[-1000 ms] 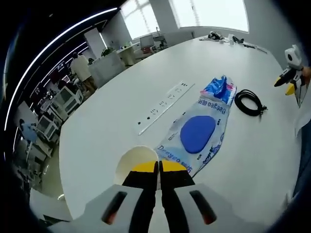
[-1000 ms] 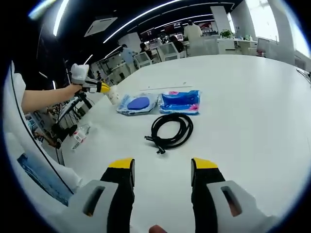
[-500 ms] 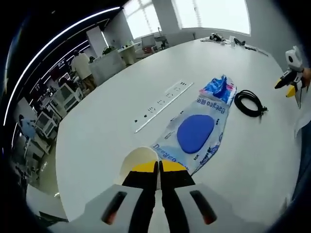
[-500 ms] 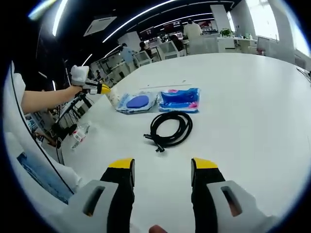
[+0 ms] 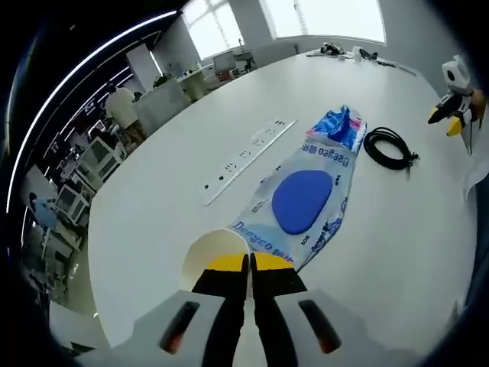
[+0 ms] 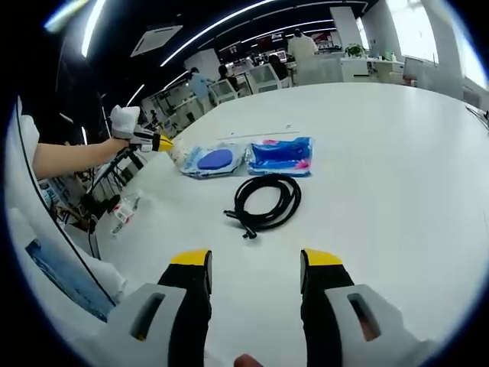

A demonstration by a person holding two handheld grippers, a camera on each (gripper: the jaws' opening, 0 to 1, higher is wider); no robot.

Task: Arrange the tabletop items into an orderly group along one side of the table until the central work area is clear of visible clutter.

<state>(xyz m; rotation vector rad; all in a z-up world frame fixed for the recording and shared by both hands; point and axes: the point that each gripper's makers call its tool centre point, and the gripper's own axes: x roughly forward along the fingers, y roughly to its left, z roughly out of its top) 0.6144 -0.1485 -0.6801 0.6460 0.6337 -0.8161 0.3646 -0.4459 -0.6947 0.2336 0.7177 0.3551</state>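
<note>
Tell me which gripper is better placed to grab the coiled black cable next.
Right, probably. The right gripper is open, holds nothing, and faces the coiled black cable just ahead of its jaws. The left gripper is shut on the paper cup, and the cable lies well beyond it, past the blue packet.

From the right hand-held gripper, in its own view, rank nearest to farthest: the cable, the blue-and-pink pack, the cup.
1. Cable: coiled just ahead of the right hand-held gripper.
2. Blue-and-pink pack: beyond the coil, slightly right.
3. Cup: far left, at the left hand-held gripper.
</note>
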